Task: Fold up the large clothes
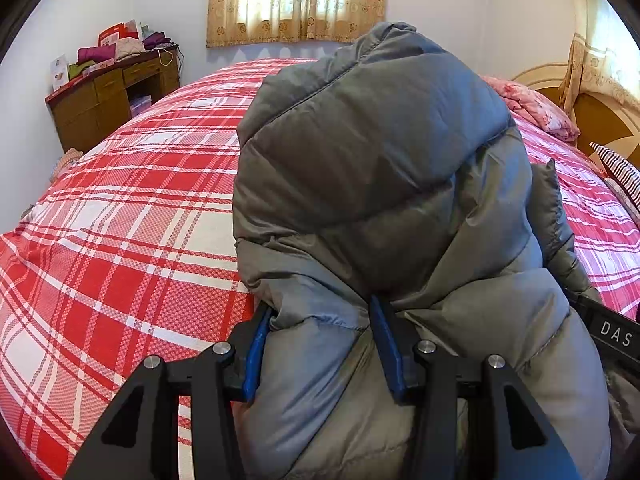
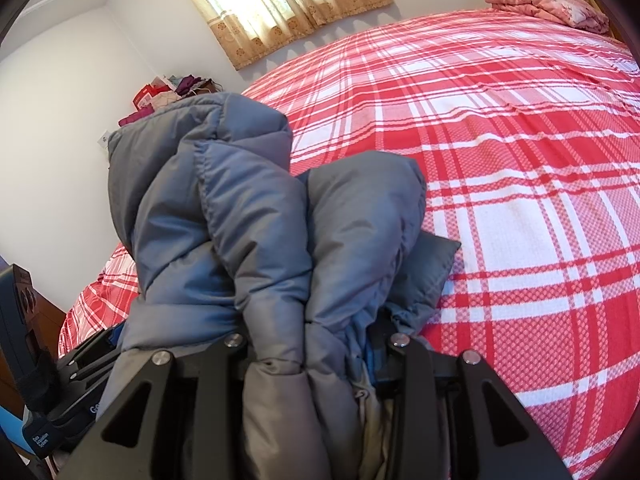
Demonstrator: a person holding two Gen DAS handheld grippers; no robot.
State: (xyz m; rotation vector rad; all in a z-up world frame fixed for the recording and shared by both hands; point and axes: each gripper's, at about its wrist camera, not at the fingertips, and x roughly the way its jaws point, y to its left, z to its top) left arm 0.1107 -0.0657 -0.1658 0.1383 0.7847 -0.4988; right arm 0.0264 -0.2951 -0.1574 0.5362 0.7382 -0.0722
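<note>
A grey puffer jacket (image 1: 380, 168) fills the middle of the left wrist view, bunched up over the red and white plaid bed (image 1: 120, 220). My left gripper (image 1: 320, 320) is shut on a thick fold of the jacket, blue pads pressed on both sides. In the right wrist view the same jacket (image 2: 248, 220) rises in two puffy folds over the bed (image 2: 520, 160). My right gripper (image 2: 312, 344) is shut on the jacket's bunched edge; its fingertips are mostly hidden by fabric. The left gripper's body (image 2: 60, 360) shows at lower left there.
A wooden desk (image 1: 108, 96) piled with clothes stands at the far left corner. A curtained window (image 1: 296, 0) is behind the bed. A folded pink quilt (image 1: 536, 108) and a striped pillow (image 1: 620, 168) lie by the headboard at right.
</note>
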